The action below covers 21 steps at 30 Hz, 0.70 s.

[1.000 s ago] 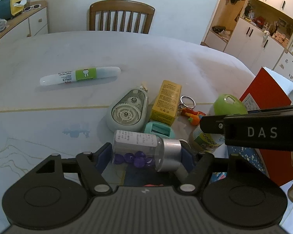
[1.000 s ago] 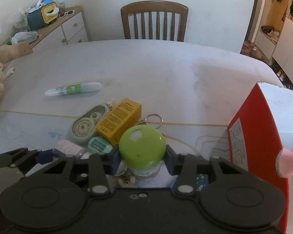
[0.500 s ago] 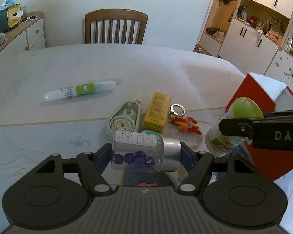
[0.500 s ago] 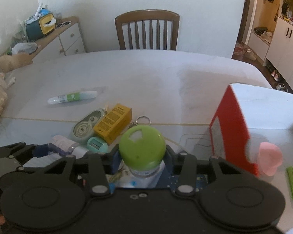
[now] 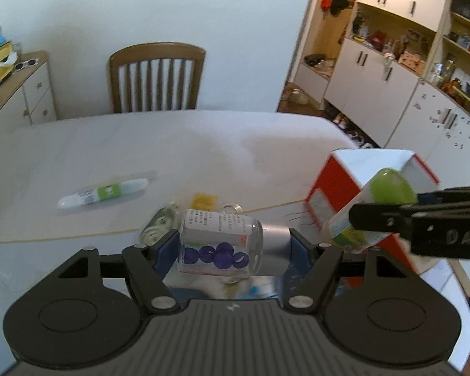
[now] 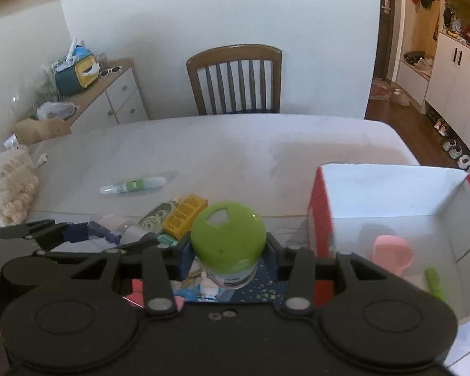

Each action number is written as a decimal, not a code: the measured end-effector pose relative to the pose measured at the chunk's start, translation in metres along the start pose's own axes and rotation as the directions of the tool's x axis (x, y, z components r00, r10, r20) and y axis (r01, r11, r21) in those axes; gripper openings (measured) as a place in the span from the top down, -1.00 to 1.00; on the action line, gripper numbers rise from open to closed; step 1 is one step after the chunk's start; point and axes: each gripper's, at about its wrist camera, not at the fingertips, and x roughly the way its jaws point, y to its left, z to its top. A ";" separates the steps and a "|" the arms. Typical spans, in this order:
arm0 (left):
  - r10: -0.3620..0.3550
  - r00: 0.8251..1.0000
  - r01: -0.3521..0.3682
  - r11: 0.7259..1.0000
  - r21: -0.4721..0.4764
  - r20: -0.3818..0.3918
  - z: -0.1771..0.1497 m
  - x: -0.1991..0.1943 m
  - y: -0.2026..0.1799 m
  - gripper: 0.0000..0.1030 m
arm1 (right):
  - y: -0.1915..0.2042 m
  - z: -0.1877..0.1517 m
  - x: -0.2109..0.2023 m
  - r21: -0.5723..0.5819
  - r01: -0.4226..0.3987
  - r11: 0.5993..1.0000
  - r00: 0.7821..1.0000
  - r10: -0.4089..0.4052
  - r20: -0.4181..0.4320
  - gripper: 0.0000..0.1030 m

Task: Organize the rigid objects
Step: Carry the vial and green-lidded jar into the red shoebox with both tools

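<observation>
My left gripper (image 5: 233,244) is shut on a clear jar (image 5: 217,244) with purple beads and a silver cap, held sideways above the table. My right gripper (image 6: 227,250) is shut on a bottle (image 6: 227,241) with a round green cap, held upright. In the left wrist view the same green-capped bottle (image 5: 388,188) hangs in front of the red-and-white box (image 5: 335,188). The open box (image 6: 391,194) stands to the right of it and holds a pink item (image 6: 391,253) and a green stick (image 6: 435,282).
On the white table (image 6: 235,147) lie a white and green tube (image 6: 133,185), a yellow carton (image 6: 185,211), a tape dispenser (image 6: 155,217) and a key ring (image 5: 232,209). A wooden chair (image 6: 235,78) stands at the far side, a sideboard (image 6: 109,97) at the left.
Both grippers have risen with their loads, so the table items look smaller and lower. The green-capped bottle has moved right, up to the box.
</observation>
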 end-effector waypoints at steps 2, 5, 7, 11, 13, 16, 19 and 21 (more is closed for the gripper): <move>-0.018 1.000 0.017 1.000 0.013 0.009 0.006 -0.007 -0.013 -0.41 | -0.007 0.001 -0.008 0.005 0.006 1.000 1.000 -0.006 0.004 0.16; -0.025 1.000 0.024 0.999 0.034 0.014 0.013 -0.013 -0.034 -0.41 | -0.022 0.001 -0.020 0.025 0.012 1.000 1.000 -0.013 0.011 0.16; -0.042 0.999 0.041 0.998 0.040 0.013 0.016 -0.014 -0.045 -0.41 | -0.034 0.002 -0.027 0.042 0.016 0.999 1.000 -0.016 0.015 0.16; -0.046 0.999 0.045 0.997 0.062 0.012 0.020 -0.012 -0.072 -0.41 | -0.060 0.002 -0.039 0.068 0.019 0.998 0.999 -0.021 0.025 0.16; -0.050 0.999 0.049 0.996 0.072 0.010 0.022 -0.009 -0.086 -0.41 | -0.073 0.002 -0.044 0.069 0.029 0.997 0.999 -0.031 0.031 0.16; -0.057 0.998 0.056 0.994 0.089 0.004 0.021 -0.002 -0.108 -0.41 | -0.095 0.000 -0.049 0.084 0.038 0.996 0.999 -0.041 0.032 0.16; -0.067 0.998 0.068 0.993 0.099 -0.013 0.019 0.008 -0.130 -0.41 | -0.119 -0.002 -0.051 0.104 0.046 0.993 0.999 -0.049 0.022 0.16; -0.071 0.997 0.073 0.991 0.109 -0.026 0.018 0.017 -0.146 -0.41 | -0.133 -0.005 -0.051 0.111 0.054 0.992 0.998 -0.056 0.019 0.16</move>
